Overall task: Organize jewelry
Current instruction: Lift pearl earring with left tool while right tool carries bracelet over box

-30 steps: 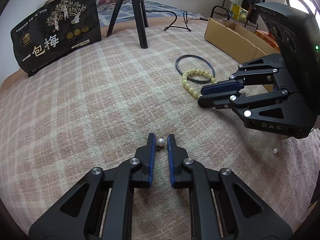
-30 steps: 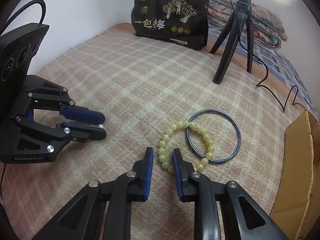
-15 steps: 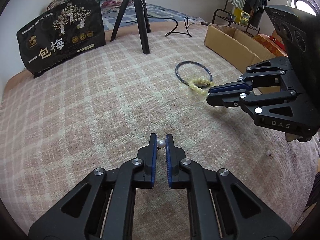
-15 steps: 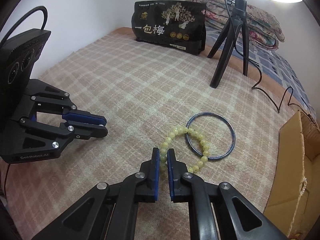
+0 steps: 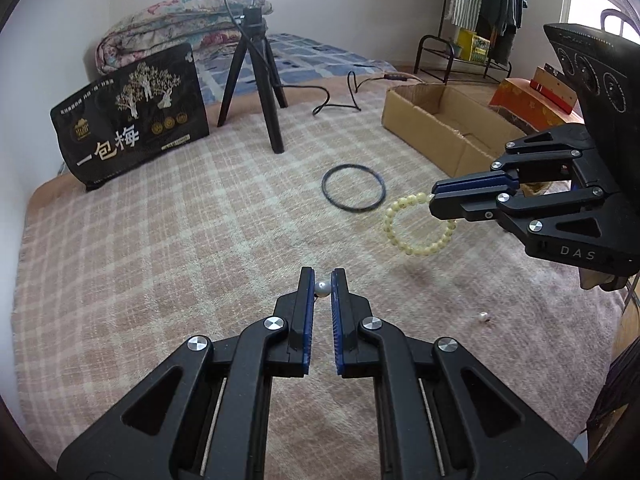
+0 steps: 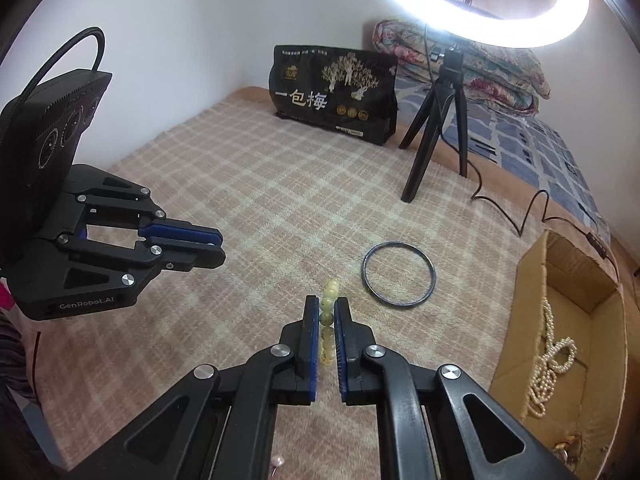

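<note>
A yellow bead bracelet (image 5: 416, 226) hangs off the blanket, pinched between the tips of the right gripper (image 5: 434, 197); in the right wrist view its beads (image 6: 327, 312) run in a line between the two blue pads, which are drawn close on them. The left gripper (image 5: 322, 280) holds a small pearl earring (image 5: 322, 288) between its fingertips, the jaws narrow with the pearl seated right at the tip, and it is also raised above the plaid blanket (image 5: 168, 240). A dark bangle (image 5: 354, 187) lies flat on the blanket, just beyond the hanging bracelet and apart from it. A second loose pearl (image 5: 484, 315) rests on the blanket near the right edge, well apart from both grippers. To the right stands an open cardboard box (image 6: 520, 320), and inside it lies a pearl necklace (image 6: 550, 364) heaped against the near wall. Farther back, a black tripod (image 5: 256, 80) carries a lit ring light (image 6: 480, 20), its cable trailing across the bed toward the box. A black snack bag (image 5: 132, 116) with white characters leans upright at the far edge of the blanket, with folded floral bedding (image 5: 180, 28) behind it.
</note>
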